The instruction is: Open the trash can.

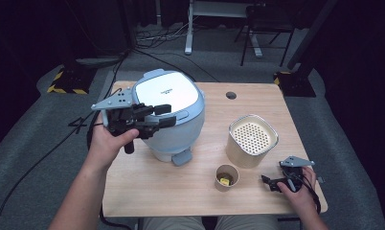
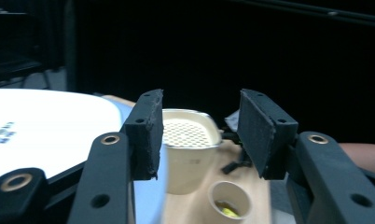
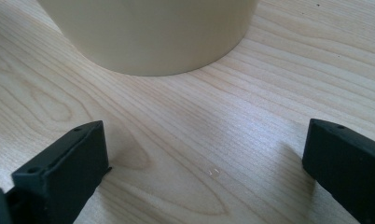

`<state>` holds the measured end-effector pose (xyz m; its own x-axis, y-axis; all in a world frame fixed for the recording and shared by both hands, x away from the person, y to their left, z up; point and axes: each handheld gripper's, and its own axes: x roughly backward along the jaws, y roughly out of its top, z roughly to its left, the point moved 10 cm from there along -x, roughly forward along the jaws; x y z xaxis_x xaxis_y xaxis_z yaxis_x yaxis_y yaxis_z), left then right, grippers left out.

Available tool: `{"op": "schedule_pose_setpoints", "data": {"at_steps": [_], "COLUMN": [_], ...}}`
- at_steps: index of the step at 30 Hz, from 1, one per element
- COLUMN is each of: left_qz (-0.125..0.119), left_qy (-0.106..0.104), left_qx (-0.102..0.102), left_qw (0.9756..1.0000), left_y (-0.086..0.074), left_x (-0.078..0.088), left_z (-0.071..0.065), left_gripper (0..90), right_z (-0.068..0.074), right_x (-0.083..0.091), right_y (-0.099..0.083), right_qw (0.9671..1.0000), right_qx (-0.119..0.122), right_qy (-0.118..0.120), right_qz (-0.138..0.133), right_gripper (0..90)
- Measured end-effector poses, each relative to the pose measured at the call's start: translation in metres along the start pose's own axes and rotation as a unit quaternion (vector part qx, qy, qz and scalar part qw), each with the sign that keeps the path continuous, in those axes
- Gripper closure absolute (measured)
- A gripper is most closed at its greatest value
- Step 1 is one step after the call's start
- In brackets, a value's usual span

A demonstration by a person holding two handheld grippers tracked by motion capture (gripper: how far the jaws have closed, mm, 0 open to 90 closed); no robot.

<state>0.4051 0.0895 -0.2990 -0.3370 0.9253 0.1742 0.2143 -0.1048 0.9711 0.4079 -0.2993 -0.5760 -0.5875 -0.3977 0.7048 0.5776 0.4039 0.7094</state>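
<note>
From the high view, the left claw (image 1: pixel 167 115) hangs over the front of the big blue and white cooker (image 1: pixel 173 112) at the back left of the bench (image 1: pixel 181 184), jaws apart with nothing between them. The cooker looks heavy, hard and smooth, so the front latch seems the best spot to grab. In the left gripper view, the cream basket (image 2: pixel 189 149) and small paper cup (image 2: pixel 230 199) stand well apart, leaving room. In the right gripper view, the right claw (image 3: pixel 204 170) rests wide open on bare wood near the basket.
</note>
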Motion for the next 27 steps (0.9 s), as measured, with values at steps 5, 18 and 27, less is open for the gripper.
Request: {"op": "schedule_pose_setpoints", "data": {"at_steps": [5,18,27], "left_qz": [0.029,0.127,0.147], "left_qy": [0.023,0.096,0.107], "left_qx": [-0.010,-0.044,-0.063], "left_qw": [0.9993,0.9863,0.9814], "left_y": [-0.003,-0.020,-0.020], "left_x": [-0.014,-0.036,-0.037], "left_z": [0.014,0.029,0.027], "left_gripper": [62.9,89.4,89.9], "right_z": [0.000,0.000,0.000], "right_x": [0.000,0.000,0.000], "right_y": [0.000,0.000,0.000], "right_qw": [1.0000,1.0000,1.0000], "right_qx": [0.000,0.000,-0.001], "right_qy": [0.000,0.000,0.000], "right_qz": [0.000,0.000,0.000], "right_gripper": [0.2,0.2,0.2]}}
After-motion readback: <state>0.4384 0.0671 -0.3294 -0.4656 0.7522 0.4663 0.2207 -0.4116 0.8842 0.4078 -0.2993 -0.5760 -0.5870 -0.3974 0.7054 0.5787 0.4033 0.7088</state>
